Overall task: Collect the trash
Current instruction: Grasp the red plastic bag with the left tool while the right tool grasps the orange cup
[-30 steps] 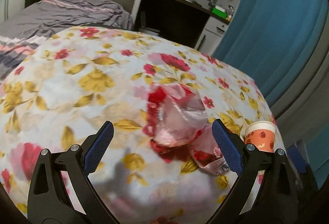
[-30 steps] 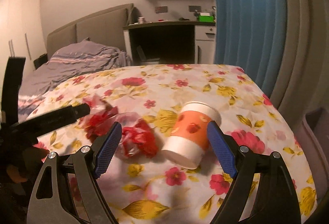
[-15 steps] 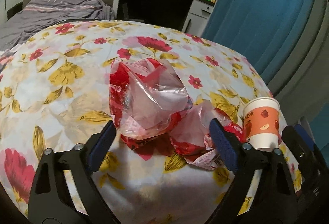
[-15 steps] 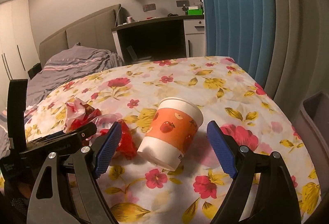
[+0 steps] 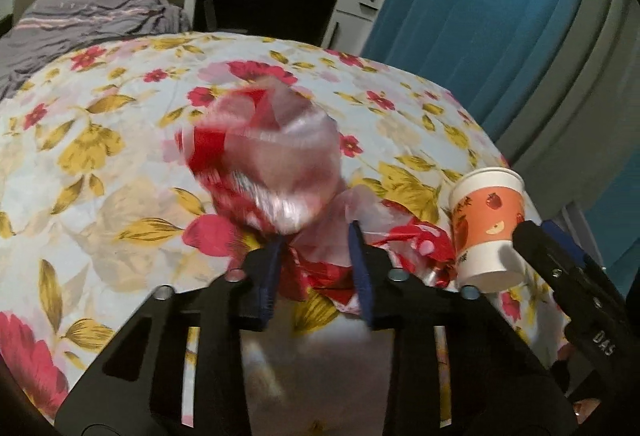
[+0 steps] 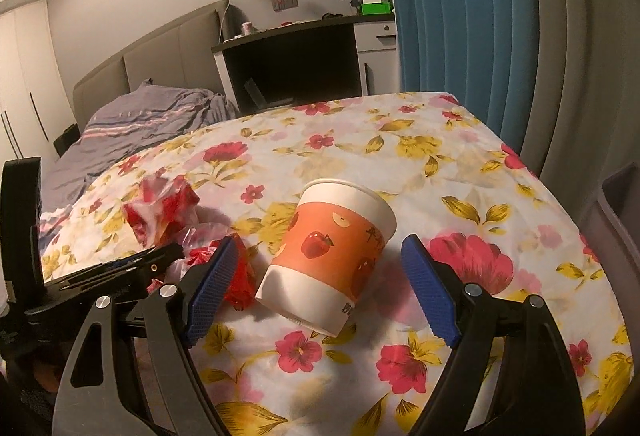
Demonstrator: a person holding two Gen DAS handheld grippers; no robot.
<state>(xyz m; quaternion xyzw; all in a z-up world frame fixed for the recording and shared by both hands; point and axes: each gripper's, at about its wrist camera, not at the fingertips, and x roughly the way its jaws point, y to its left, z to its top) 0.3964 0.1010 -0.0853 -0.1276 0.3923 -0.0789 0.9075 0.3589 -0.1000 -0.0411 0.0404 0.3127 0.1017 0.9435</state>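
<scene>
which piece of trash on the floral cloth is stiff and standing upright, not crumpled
The orange paper cup with apple prints, framed by the open right gripper. The red and clear plastic wrappers beside it are crumpled; the left gripper pinches one.

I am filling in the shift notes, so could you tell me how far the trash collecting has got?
Nothing looks binned yet. In hand: the left tool has just been closing on the red and clear plastic bag, which sits pinched between its pads. The right tool is open around the paper cup, not gripping it. Left: lifting both off the flowered cloth. A grey container's edge shows to the right.
</scene>
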